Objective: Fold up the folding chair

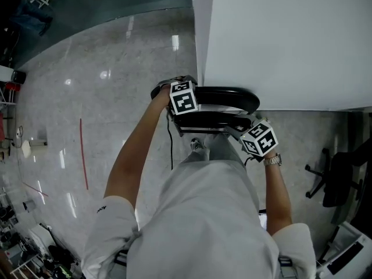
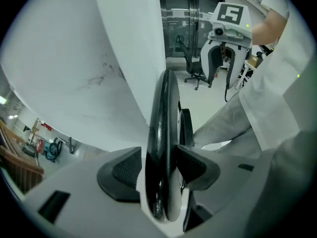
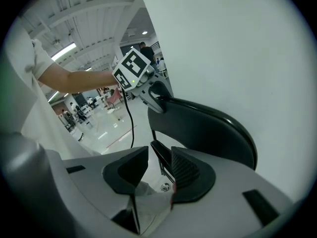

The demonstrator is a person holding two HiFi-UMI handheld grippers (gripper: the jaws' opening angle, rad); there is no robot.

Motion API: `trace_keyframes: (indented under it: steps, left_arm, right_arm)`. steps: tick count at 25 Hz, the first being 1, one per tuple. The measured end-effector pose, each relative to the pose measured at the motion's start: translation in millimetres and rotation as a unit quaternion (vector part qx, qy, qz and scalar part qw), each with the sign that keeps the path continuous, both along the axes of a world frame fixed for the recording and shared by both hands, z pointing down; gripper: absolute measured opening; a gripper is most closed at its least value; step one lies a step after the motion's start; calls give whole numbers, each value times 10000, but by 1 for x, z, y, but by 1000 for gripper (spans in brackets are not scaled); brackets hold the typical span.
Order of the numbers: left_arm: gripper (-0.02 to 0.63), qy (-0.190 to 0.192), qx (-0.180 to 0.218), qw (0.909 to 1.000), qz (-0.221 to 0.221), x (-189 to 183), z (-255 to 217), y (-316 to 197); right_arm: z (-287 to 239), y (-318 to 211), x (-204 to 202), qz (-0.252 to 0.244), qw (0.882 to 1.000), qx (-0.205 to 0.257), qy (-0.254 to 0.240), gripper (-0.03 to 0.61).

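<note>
A black folding chair (image 1: 244, 97) stands against a white pillar, its seat drawn close to its backrest. My left gripper (image 1: 181, 100) sits over the backrest's top left end. In the left gripper view the backrest edge (image 2: 166, 113) runs deep between my left gripper's (image 2: 161, 170) pads. The right pad touches it and a pale sliver shows at the left pad, so the jaws are open. My right gripper (image 1: 247, 133) is at the chair's right side, open. A thin black chair edge (image 3: 161, 155) lies between my right gripper's (image 3: 159, 167) pads, close to the right one. The backrest (image 3: 208, 128) curves beyond.
The white pillar (image 1: 279, 39) rises right behind the chair. A black office chair (image 1: 331, 179) stands at the right. A dark cable (image 1: 170, 144) hangs by my left arm. A red line (image 1: 83, 150) marks the glossy floor at the left, with clutter in the far left corner.
</note>
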State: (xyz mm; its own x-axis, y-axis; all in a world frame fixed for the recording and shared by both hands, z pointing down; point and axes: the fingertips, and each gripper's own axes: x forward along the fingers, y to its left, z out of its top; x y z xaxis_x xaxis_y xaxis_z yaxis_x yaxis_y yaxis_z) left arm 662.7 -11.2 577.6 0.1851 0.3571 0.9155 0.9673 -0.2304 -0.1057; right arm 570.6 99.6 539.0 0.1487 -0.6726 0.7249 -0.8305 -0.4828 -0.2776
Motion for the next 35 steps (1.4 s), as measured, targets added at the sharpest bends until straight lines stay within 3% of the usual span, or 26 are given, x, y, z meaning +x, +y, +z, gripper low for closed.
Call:
trace_keyframes:
  steps: [4, 8, 11, 14, 19, 25, 27, 35]
  left_arm:
    - [215, 195, -291, 9992, -194, 5, -22, 2]
    - [213, 710, -774, 9910, -832, 11, -44, 5]
    - [187, 1136, -1076, 9778, -1394, 14, -63, -2]
    - [62, 1488, -1514, 9525, -2184, 15, -82, -7]
    - [15, 1701, -2113, 8993, -3431, -11, -100, -25]
    - [11, 1834, -2321, 8341, -4656, -70, -100, -36]
    - [12, 1935, -2381, 8085, -5022, -90, -106, -28]
    - [12, 2763, -2566, 6543, -6555, -193, -137, -23]
  right_arm:
    - [-6, 5, 1, 298, 9994, 168, 43, 143]
    - [-16, 4, 2, 492, 9975, 493, 119, 143]
    - [-22, -3, 7, 468, 9964, 675, 195, 141]
    - [-31, -4, 19, 373, 9950, 853, 350, 96]
    - [-43, -17, 31, 78, 9927, 1068, 563, 6]
    - [-48, -31, 7, -446, 9899, 1197, 619, 5]
    - [-55, -26, 1, -562, 9870, 1321, 718, 5]
    - [-98, -38, -54, -1517, 9625, 2045, 931, 5]
